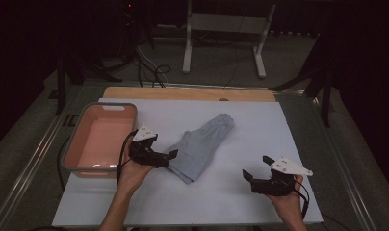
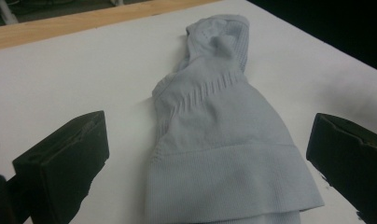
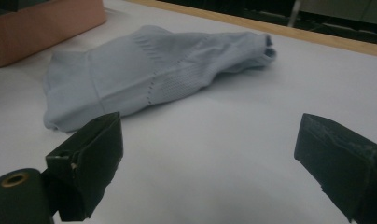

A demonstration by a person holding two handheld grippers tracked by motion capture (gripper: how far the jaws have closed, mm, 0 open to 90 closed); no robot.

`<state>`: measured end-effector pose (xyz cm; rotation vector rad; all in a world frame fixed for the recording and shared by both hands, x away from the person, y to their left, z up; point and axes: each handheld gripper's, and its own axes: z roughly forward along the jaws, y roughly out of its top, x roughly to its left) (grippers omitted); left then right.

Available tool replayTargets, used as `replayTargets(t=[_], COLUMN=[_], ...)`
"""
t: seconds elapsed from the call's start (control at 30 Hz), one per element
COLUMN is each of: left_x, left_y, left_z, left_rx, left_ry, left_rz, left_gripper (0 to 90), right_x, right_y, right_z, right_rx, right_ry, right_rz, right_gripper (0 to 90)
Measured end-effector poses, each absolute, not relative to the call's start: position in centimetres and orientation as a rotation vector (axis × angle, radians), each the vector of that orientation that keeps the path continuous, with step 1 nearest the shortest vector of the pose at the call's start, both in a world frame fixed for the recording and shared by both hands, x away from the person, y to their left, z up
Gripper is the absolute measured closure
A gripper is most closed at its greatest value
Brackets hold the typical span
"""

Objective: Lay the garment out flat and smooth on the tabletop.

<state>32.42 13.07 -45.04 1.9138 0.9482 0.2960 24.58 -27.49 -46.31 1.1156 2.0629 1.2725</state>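
the left gripper (image 1: 168,158), a black two-jaw tool with a grey three-cornered plate on top, sits in the person's left hand (image 1: 132,169) with its jaws spread wide and nothing between them. just ahead of its tips lies the pale blue ribbed knit sock (image 1: 202,144), crumpled flat on the white sheet-covered table (image 1: 260,125). in the left gripper view the sock's (image 2: 224,154) broad ribbed cuff lies nearest, between the two open jaws but touching neither, and the rest of it runs away from the gripper toward the wooden far edge of the table (image 2: 84,21). whether the jaw tips touch the cloth cannot be told from the high view.

behind the left gripper, on the side of its cable, stands the pink rectangular plastic tub with a grey rim (image 1: 70,144), close beside the hand.

the right gripper (image 1: 259,171), of the same make, is held in the right hand (image 1: 289,199) well apart from the sock, its jaws also wide open and holding nothing. in the right gripper view the sock (image 3: 154,70) lies ahead and off toward the left jaw, with bare white table (image 3: 224,154) between the jaws, and a corner of the pink tub (image 3: 46,28) beyond the sock
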Motion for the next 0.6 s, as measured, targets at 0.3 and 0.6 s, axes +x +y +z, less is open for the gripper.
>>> replayTargets(t=[0.3,0.6], left_x=[31.9,31.6], left_y=[13.1,13.2], left_z=[-44.6,-44.3], left_rx=[1.904,1.891], left_ry=[0.93,0.918], left_rz=[0.306,0.296], left_gripper=[0.2,0.2], right_x=[26.4,28.2], right_y=[-23.9,-20.3], right_z=[-45.9,-45.1], right_rx=[1.053,1.0], right_ry=[2.133,2.18], right_rz=[1.293,1.291], right_gripper=[7.7,7.9])
